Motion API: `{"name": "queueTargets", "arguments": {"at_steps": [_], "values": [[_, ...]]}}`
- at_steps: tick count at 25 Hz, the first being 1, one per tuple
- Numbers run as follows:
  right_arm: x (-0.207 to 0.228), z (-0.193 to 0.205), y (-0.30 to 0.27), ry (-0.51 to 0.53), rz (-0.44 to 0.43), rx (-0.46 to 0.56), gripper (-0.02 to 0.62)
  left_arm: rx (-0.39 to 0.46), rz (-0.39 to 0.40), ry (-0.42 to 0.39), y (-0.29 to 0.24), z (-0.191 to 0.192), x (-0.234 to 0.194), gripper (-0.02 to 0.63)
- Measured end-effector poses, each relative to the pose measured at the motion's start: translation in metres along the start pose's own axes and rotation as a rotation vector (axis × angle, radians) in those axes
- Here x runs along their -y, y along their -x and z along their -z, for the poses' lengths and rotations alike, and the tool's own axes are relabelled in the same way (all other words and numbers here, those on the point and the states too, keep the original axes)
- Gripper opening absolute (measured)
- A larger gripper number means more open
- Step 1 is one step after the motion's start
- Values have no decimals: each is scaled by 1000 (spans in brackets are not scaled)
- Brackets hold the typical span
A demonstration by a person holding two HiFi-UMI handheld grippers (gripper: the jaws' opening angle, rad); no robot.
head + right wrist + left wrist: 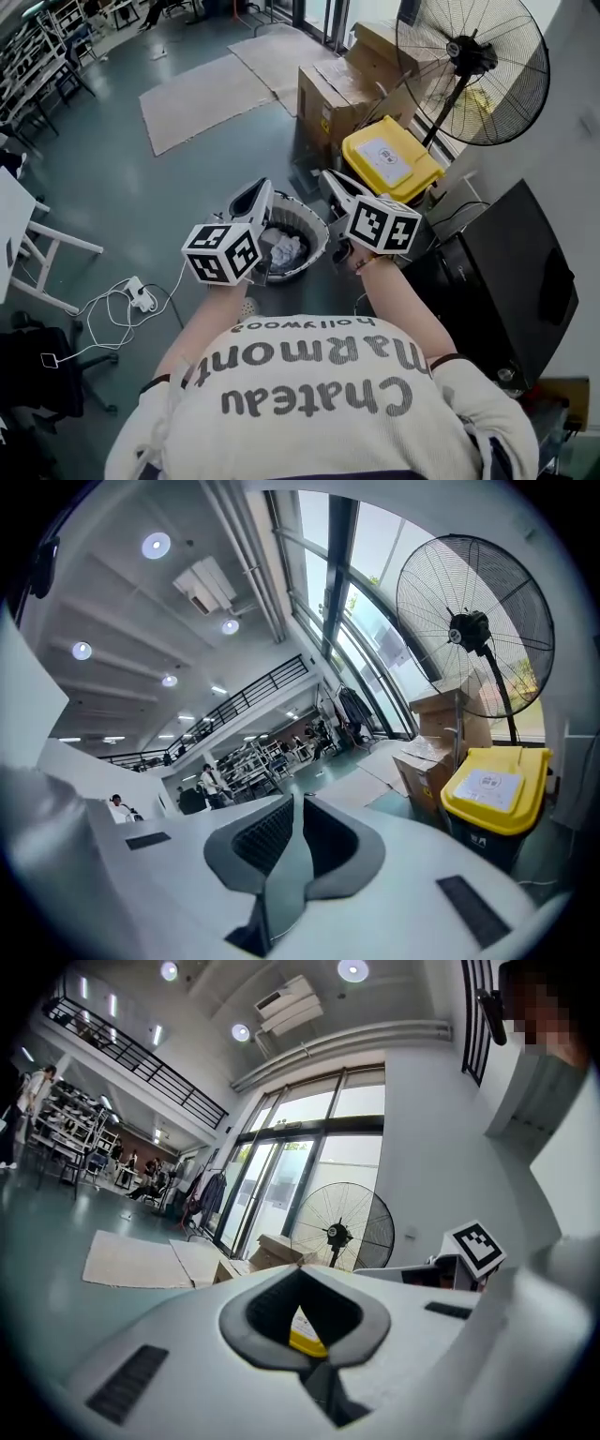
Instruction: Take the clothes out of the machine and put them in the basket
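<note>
In the head view a round mesh basket (320, 232) stands on the floor just ahead of me, with white and grey clothes (284, 248) lying in it. My left gripper (247, 194) is held over the basket's left rim, jaws together and nothing in them. My right gripper (335, 180) hangs over the basket's right rim, also shut and empty. The dark machine (511, 272) is at my right. In the left gripper view the left gripper (302, 1274) points level towards a fan. In the right gripper view the right gripper (298, 801) faces the hall.
A yellow-lidded bin (389, 159) and cardboard boxes (337, 94) stand behind the basket. A large floor fan (469, 66) is at the back right. A white power strip with cables (141, 295) lies on the floor at left, near a white table leg (47, 253).
</note>
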State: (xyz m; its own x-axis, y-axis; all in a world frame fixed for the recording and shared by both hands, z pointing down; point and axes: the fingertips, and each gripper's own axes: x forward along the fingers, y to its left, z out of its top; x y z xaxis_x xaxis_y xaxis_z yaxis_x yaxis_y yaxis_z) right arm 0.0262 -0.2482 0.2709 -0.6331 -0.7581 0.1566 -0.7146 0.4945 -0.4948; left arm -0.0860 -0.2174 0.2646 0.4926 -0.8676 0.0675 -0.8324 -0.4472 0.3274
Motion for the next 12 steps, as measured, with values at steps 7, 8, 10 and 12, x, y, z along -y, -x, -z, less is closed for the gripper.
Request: {"name": "queueTargets", "arguments": {"at_steps": [7,8,10,12], "values": [[-2,0,8,66,-16,-30,52,20,-32,-20,8,-2,10,9],[-3,-1,8,68,-18,-29,52,23,-38,-22,10,-4,10,9],[-6,-2,8,72,-26,-28,52,39,-51,-26,15,-9,8,9],[-10,-4,9,81,-33,-28,52,53,-62,-27,19,-13,6,9]]}}
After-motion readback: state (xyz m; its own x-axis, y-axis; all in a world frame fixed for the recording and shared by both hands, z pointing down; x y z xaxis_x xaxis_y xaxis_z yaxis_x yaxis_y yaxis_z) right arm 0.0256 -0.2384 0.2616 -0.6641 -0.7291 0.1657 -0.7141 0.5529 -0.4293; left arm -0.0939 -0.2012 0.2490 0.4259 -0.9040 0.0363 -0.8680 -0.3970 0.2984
